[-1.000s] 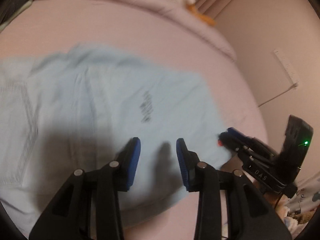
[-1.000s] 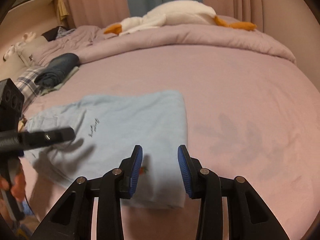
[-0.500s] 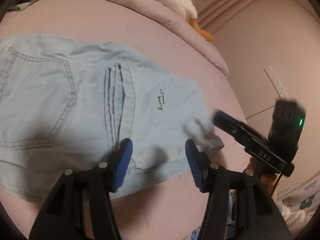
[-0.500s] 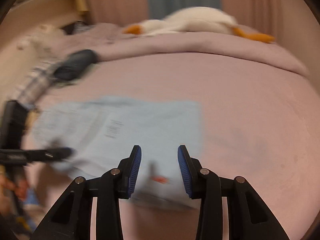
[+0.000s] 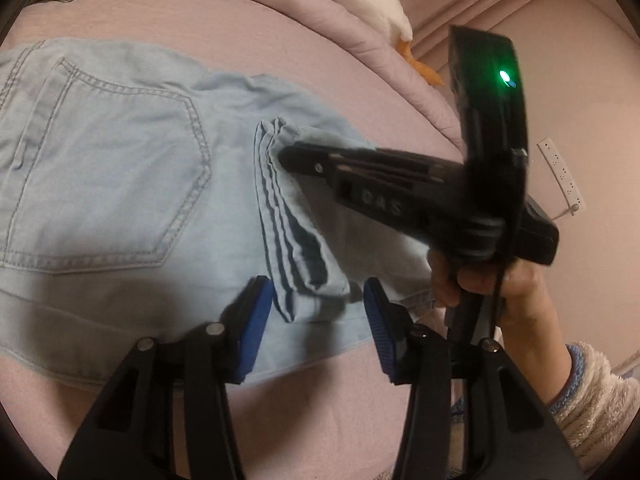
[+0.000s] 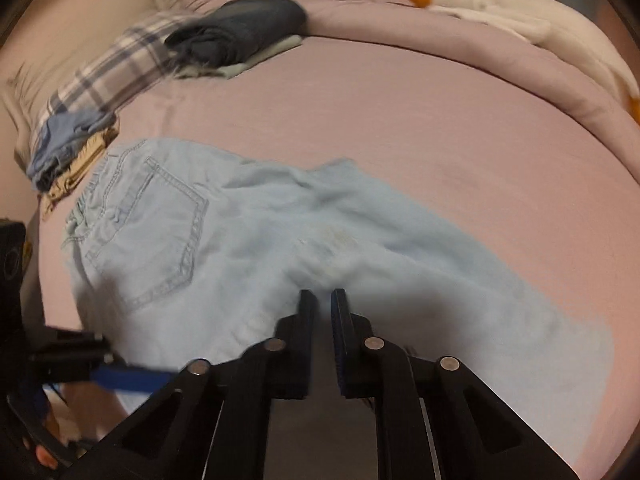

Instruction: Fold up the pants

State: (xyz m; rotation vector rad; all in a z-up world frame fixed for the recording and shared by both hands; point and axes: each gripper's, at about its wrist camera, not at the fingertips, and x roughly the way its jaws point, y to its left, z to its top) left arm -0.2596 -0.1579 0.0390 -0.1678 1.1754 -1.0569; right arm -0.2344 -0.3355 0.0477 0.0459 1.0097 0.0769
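Mid-fold, I judge: the light blue denim pants [image 5: 132, 184] lie on the pink bedsheet [image 5: 280, 40], waistband and back pocket [image 5: 108, 168] to the left, and the stacked leg hems [image 5: 288, 240] are doubled over onto the seat area, so one fold looks done.

My right gripper [image 6: 323, 300] reaches in from the right at the far end of those hems. Its jaws are closing and stand narrow; in the left wrist view the tips meet the hem edge, but I cannot tell if cloth is actually pinched, and the right wrist view is blurred.

My left gripper [image 5: 318, 308] hangs over the near end of the hems, jaws closing, at a middling gap. The hem corner sits between the pads, not yet pressed.

Next move, as I judge it: both grippers need a firm bite on the hem stack, near and far ends, then carry it together toward the waistband without letting layers slip.

Containers: none in view. Only folded clothes [image 6: 240, 32] stacked far left on the bed, and a white plush goose [image 6: 520, 16] at the far edge.
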